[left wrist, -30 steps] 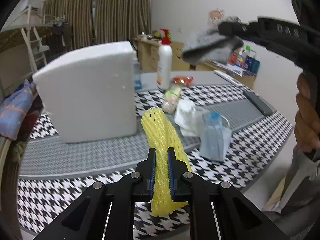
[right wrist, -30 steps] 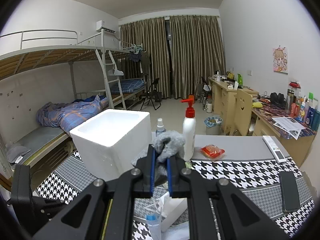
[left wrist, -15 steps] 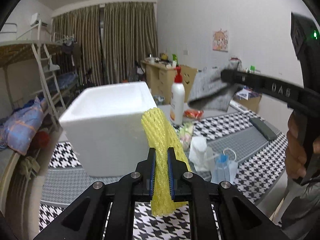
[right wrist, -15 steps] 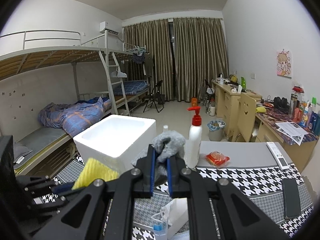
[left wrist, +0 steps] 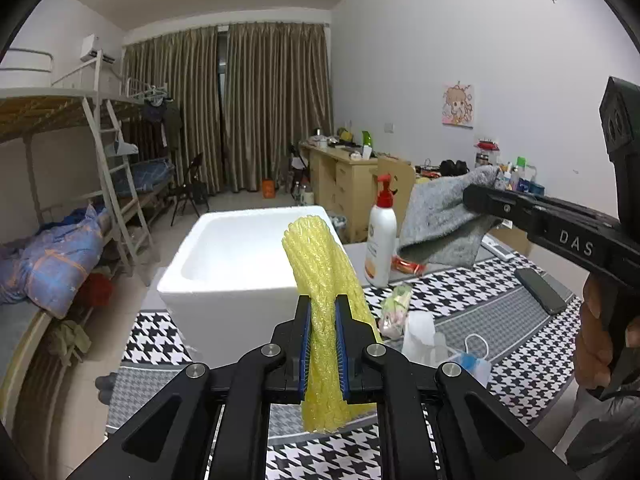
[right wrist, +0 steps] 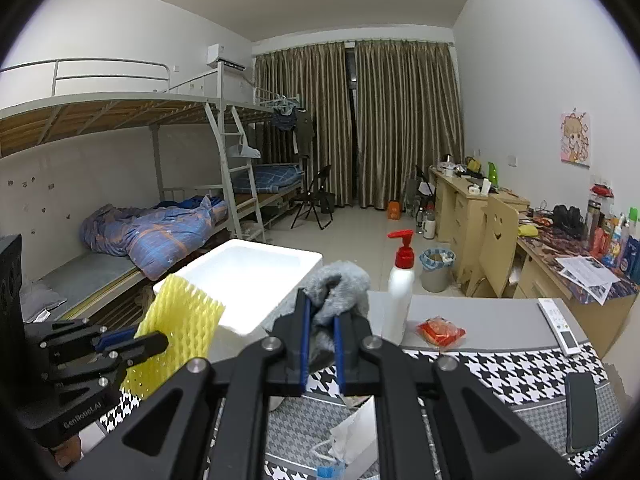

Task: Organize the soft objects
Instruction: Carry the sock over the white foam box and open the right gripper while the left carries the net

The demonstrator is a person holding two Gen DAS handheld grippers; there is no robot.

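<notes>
In the left wrist view, the white foam box (left wrist: pixel 244 256) at centre left now shows its open top, where a second ago only its side faced the camera. At bottom centre the left gripper (left wrist: pixel 323 348) stays clamped on the yellow foam net (left wrist: pixel 320 276), raised higher before the box. At right, the right gripper (right wrist: pixel 320 344) keeps pinching the grey cloth (left wrist: pixel 440 220), beside the lotion bottle (left wrist: pixel 380 240).
</notes>
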